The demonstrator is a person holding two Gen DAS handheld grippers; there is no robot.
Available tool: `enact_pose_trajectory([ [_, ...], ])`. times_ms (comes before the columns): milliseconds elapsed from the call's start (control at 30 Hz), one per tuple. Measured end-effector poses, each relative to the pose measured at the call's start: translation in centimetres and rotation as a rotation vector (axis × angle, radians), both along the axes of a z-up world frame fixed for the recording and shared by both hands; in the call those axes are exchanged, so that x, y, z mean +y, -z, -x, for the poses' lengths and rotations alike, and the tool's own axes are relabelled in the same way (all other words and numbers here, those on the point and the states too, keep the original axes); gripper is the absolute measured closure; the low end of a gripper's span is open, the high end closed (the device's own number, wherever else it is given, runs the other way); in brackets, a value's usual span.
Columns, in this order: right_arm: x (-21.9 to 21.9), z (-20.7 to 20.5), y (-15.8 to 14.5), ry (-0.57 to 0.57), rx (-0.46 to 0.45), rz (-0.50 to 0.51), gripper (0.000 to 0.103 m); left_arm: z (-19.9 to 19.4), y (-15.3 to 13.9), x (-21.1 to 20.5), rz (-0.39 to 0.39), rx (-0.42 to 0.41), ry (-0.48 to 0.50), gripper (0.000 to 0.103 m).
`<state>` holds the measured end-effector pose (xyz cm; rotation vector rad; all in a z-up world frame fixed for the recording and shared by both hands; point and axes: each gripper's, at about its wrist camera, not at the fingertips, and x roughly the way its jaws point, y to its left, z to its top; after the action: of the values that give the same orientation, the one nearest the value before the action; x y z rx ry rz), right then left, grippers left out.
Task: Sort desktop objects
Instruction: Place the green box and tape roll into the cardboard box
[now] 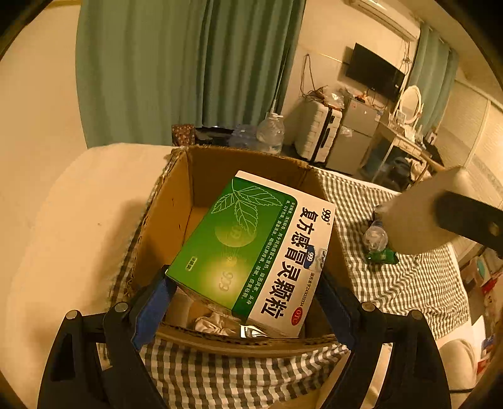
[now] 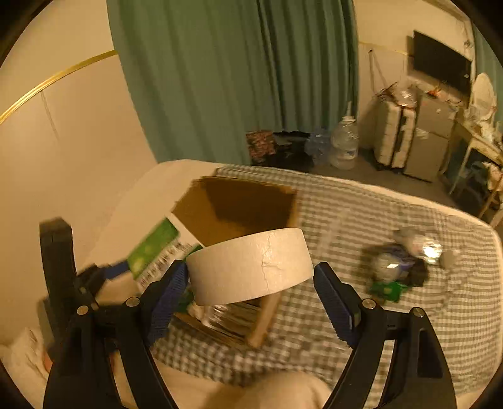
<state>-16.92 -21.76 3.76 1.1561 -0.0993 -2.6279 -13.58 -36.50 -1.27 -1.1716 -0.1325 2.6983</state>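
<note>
**Two items arriving at the carton**

My left gripper clamps the medicine box just above the carton. My right gripper pinches the tape roll over the carton's near edge. Next, I judge, each must be lowered inside, then released. Loose litter waits right of the carton.

Bedroom in a home. Bed with grey-and-white checked cover as the landmark. Behind the bed: full-length green curtains. Beyond its far end, on the floor: large water jug, white hard-shell suitcase, small grey fridge. Above the fridge: wall-mounted television. Right of the fridge: dressing table with oval mirror. High above, near the ceiling: air conditioner.
</note>
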Motion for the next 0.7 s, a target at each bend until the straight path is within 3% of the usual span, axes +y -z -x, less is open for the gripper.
enact_pose_trajectory([
  [133,-3.6,3.0,1.9,0.027,-0.030,-0.041,0.019,0.0,0.7,-1.2,0.027,0.000,0.006,0.011],
  [200,-5.0,3.9,2.8,0.067,-0.051,-0.056,0.004,-0.1,0.8,-1.9,0.024,-0.021,0.008,0.003],
  [267,-5.5,4.2,3.2,0.134,-0.048,-0.036,0.000,-0.5,0.8,-2.8,0.018,-0.015,-0.009,0.000],
  [400,-4.9,4.1,4.1,0.213,-0.056,0.078,0.000,-1.4,0.8,-4.8,0.023,0.014,-0.031,0.000],
  [533,-3.3,2.7,4.5,0.245,-0.075,0.071,0.000,-2.1,0.4,-5.7,0.018,0.033,-0.063,0.000],
  [700,1.1,-0.5,3.4,0.301,-0.026,0.064,0.000,-3.4,-1.1,-3.7,0.039,0.058,-0.037,0.000],
])
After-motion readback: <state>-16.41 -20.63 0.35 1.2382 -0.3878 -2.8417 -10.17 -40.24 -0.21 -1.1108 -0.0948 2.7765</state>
